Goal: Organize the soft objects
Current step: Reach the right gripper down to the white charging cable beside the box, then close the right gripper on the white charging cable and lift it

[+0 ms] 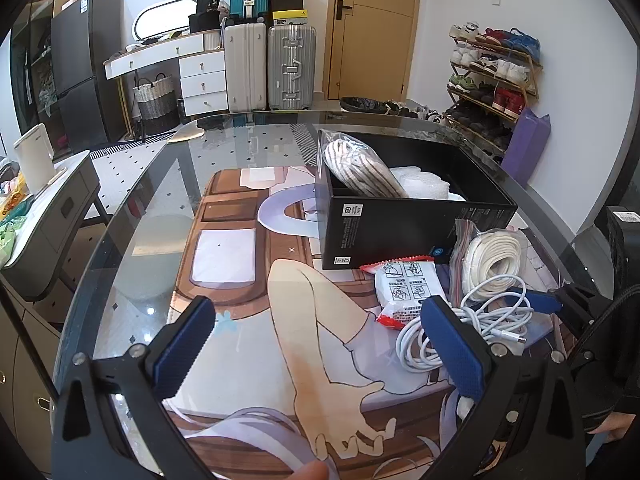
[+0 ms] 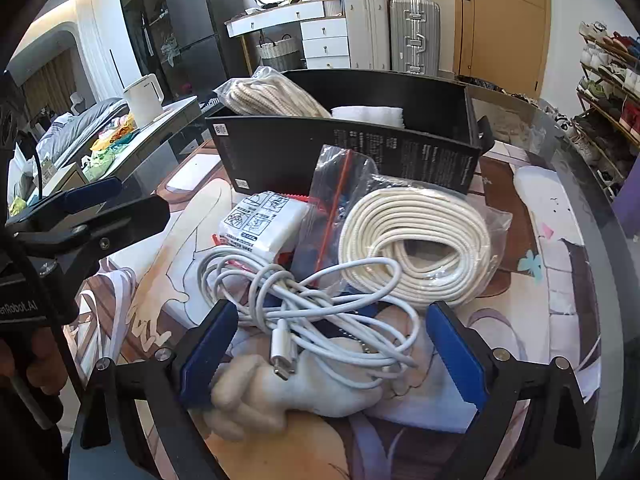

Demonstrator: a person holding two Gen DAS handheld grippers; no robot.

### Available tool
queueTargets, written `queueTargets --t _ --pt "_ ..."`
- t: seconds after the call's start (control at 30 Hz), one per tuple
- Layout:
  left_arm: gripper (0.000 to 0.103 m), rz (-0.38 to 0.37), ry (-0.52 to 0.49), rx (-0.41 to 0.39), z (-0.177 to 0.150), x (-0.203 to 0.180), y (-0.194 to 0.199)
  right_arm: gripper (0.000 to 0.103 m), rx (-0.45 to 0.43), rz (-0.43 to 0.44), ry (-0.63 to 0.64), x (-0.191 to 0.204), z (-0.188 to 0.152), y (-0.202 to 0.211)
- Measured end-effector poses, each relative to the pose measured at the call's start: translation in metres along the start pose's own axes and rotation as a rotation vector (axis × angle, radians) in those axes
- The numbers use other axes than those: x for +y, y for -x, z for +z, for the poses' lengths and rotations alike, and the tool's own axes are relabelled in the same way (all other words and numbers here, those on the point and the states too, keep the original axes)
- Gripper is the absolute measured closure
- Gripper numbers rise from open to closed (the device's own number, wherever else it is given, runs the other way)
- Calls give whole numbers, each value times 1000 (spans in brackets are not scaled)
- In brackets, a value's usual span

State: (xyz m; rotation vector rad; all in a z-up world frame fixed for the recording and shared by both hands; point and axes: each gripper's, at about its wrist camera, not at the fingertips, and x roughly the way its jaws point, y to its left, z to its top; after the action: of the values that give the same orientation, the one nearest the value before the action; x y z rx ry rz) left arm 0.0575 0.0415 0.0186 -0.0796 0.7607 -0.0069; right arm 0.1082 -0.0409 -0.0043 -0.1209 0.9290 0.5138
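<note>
The right gripper (image 2: 332,352), jaws wide and gripping nothing, straddles the tangled white charging cable (image 2: 320,312) on the desk mat (image 2: 560,272), before the black box (image 2: 344,156); left gripper (image 1: 320,344) hangs open, farther away.

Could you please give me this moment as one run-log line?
right gripper: open, around white cable | left gripper: open, empty | box: holds bagged rope | second bagged rope: on mat
</note>
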Motion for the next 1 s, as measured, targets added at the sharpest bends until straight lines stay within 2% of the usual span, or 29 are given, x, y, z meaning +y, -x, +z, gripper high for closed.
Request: queueTargets --t 0.2,0.23,0.27,0.43,0.5,0.63,0.83,0.87,1.0 --pt "0 -2 0 0 0 -1 -1 24 -1 21 5 2 -2 2" --pt "0 -1 1 0 0 -1 0 27 -3 30 4 1 -2 3" --pt "0 -2 1 -1 0 -1 0 35 -5 41 4 1 -2 4" --pt "0 -2 2 -1 1 0 0 40 -15 62 25 3 -4 7" --pt "0 -1 2 -1 0 -1 0 50 -19 77 33 4 -4 9" --pt "0 0 5 -6 1 -1 1 50 -25 97 36 1 -3 11" --pt "0 -2 5 -8 2 -1 3 61 -55 144 52 2 -1 22" --pt "0 -2 5 -10 2 -1 3 66 -63 151 55 2 0 25" --pt "0 -4 8 -15 3 0 6 66 -76 161 59 1 1 30"
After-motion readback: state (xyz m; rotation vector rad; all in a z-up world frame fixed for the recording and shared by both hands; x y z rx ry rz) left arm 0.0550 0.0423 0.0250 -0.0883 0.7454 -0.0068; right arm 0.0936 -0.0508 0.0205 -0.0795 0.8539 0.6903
